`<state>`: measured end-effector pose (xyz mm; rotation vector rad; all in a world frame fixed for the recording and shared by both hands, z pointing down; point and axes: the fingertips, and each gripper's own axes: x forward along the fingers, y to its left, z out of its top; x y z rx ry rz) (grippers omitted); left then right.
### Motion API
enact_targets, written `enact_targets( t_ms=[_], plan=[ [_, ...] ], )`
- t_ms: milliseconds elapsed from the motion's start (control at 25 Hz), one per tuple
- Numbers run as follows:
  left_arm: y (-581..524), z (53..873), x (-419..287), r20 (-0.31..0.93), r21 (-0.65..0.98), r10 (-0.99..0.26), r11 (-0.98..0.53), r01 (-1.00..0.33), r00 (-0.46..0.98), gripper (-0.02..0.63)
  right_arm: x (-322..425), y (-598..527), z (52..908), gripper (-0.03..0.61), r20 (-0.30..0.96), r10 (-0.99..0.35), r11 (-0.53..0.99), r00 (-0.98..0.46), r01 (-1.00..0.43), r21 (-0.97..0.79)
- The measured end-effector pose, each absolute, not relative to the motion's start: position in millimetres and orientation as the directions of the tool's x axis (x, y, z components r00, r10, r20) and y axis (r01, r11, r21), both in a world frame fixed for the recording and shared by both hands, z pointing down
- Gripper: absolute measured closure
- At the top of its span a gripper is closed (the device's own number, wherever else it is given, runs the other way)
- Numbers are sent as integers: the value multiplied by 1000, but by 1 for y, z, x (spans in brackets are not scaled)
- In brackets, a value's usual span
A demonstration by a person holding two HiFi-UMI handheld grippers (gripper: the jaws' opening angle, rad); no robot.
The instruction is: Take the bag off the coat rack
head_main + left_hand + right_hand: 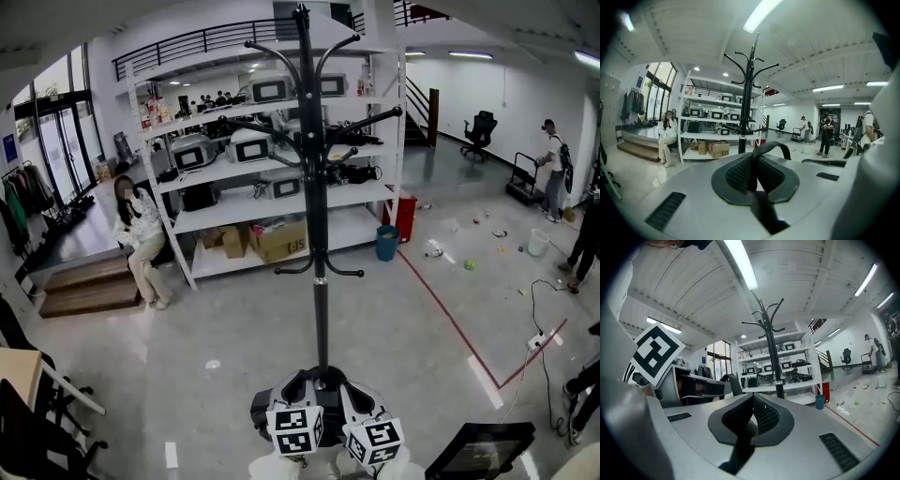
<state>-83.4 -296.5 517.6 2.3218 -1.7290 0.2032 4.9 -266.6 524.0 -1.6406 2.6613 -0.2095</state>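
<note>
Coat rack (319,234) hooks bare; black strap (780,146) held by left gripper (754,161).
Risk, as judged: the hold was on 1 thin strap alone, so a jerk or swing of the bag could pull it free, or catch it on the rack's lower hooks just ahead. The left fingers (738,173) were nearly closed, pinching the strap. The bag's body showed in no view. The right gripper (752,401) had its 2 fingers (766,416) together, empty.

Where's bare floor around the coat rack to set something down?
Mostly bare floor lies left of the coat rack, out to the wooden steps, and right of it up to the red line. Past that line litter is scattered; the shelves behind are packed.
</note>
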Motion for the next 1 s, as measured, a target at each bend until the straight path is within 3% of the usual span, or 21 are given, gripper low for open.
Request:
enact_targets(
  t_ms=[1000],
  plan=[
    [-256,505,-76,215,120,-945,-225,-967,246,598,8,-238,512,568,78,-879,469,-471,-882,-44]
  ],
)
